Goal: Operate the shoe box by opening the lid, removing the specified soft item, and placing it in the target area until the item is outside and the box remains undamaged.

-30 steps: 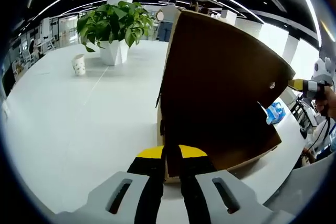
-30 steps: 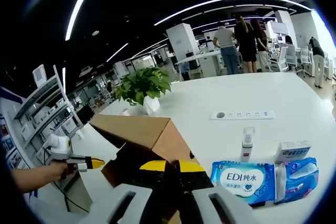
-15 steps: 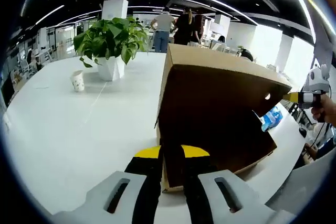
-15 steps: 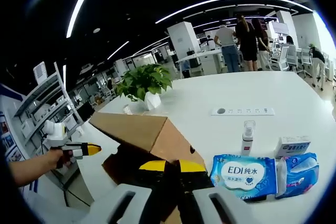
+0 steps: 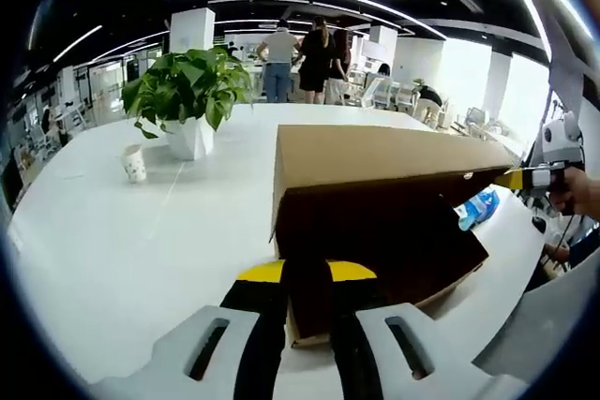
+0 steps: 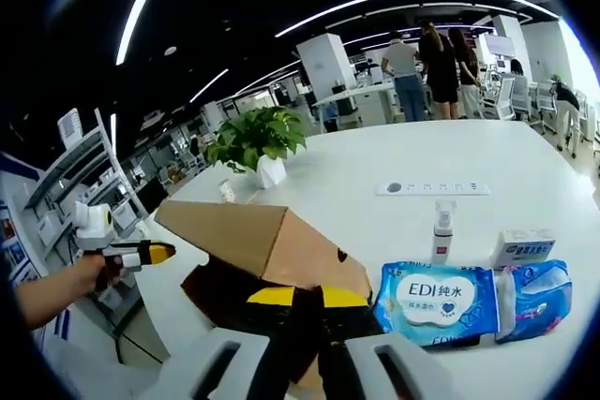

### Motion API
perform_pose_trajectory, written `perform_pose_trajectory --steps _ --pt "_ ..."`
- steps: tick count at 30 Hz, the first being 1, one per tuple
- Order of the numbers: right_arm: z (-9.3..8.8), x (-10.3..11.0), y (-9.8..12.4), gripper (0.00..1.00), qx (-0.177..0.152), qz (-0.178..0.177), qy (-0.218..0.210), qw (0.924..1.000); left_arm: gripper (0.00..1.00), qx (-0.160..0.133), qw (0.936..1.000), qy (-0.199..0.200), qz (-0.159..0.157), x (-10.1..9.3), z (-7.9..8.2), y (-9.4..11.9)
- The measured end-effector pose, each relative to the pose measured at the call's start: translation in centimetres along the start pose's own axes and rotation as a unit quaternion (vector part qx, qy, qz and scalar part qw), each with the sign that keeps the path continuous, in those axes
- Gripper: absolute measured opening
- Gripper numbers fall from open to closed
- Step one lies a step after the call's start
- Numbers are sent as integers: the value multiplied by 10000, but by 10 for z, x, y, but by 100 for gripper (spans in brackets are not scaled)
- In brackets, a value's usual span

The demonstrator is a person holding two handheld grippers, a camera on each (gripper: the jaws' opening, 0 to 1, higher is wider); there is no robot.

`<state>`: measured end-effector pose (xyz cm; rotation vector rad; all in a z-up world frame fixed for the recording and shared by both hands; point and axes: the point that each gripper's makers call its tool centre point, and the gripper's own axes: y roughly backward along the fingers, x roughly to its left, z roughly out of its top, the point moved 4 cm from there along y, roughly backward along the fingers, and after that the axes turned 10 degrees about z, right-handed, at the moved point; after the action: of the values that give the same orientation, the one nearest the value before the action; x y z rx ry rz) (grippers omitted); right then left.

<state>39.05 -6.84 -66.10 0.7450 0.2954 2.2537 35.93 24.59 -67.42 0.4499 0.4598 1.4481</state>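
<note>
A brown cardboard shoe box (image 5: 375, 231) lies on the white table (image 5: 122, 250) with its lid (image 5: 384, 152) tilted partly up, and the inside is dark. My left gripper (image 5: 306, 278) is shut on the near edge of the lid. In the right gripper view the same box (image 6: 272, 255) sits under my right gripper (image 6: 307, 302), which is shut on the lid's other end. The right gripper's yellow tip (image 5: 517, 178) shows by the lid's far corner. The left gripper (image 6: 131, 253), held by a hand, shows at the left. No soft item can be seen inside the box.
An EDI wet-wipes pack (image 6: 436, 299), a blue pack (image 6: 530, 297), a small carton (image 6: 523, 247), a spray bottle (image 6: 442, 231) and a power strip (image 6: 433, 188) lie right of the box. A potted plant (image 5: 183, 91) and a paper cup (image 5: 134, 163) stand far left. People stand behind.
The lid has come down from a steep tilt to a much flatter angle, with both grippers still shut on it.
</note>
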Motion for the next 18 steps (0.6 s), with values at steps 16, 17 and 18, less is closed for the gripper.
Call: perform_pose_trajectory --steps 16,17,18 --pt "-25 -2 -7 2 258 10 -53 9997 15 -5 9998 -62 -179 -3 -5 3" --pt "-26 -2 -7 2 269 9 -30 9996 15 13 9998 -87 -186 -3 -7 3" --pt "-27 -2 -8 2 275 8 -21 9996 15 28 9998 -102 -190 -4 -8 2"
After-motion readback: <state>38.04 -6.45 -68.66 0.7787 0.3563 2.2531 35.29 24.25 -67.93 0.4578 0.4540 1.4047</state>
